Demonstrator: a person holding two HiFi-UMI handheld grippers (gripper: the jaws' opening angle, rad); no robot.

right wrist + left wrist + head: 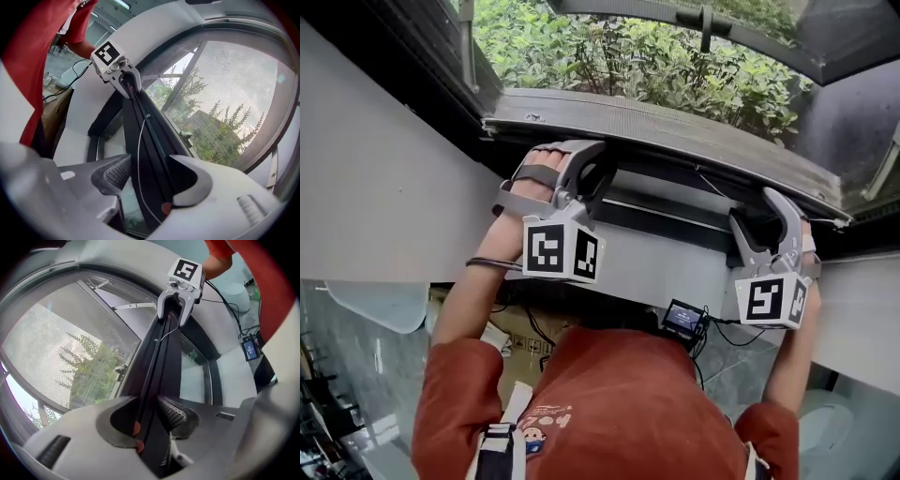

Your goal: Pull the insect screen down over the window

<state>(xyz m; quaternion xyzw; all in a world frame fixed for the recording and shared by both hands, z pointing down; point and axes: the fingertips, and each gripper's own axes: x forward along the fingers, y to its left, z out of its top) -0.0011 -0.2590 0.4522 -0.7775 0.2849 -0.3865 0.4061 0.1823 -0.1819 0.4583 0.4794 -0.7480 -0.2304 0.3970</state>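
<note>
The insect screen's black bottom bar (pixel 675 217) runs across the window, with grey mesh (pixel 656 131) stretched beyond it. My left gripper (pixel 586 178) is at the bar's left end. In the left gripper view the bar (pixel 158 357) passes between its jaws, and the ribbed pad (pixel 174 412) and the opposite jaw both press on it, so my left gripper (pixel 150 416) is shut on the bar. My right gripper (pixel 764 225) straddles the bar's right end. In the right gripper view my right gripper (pixel 154 171) is open, with a gap between its ribbed pad (pixel 117 171) and the bar (pixel 150 150).
A thin white cord (pixel 139 154) lies along the bar. Green shrubs (pixel 675 56) grow outside. White wall (pixel 384 197) surrounds the window frame. A small screen device with cables (pixel 684 319) hangs below the sill, above a cardboard box (pixel 520 342).
</note>
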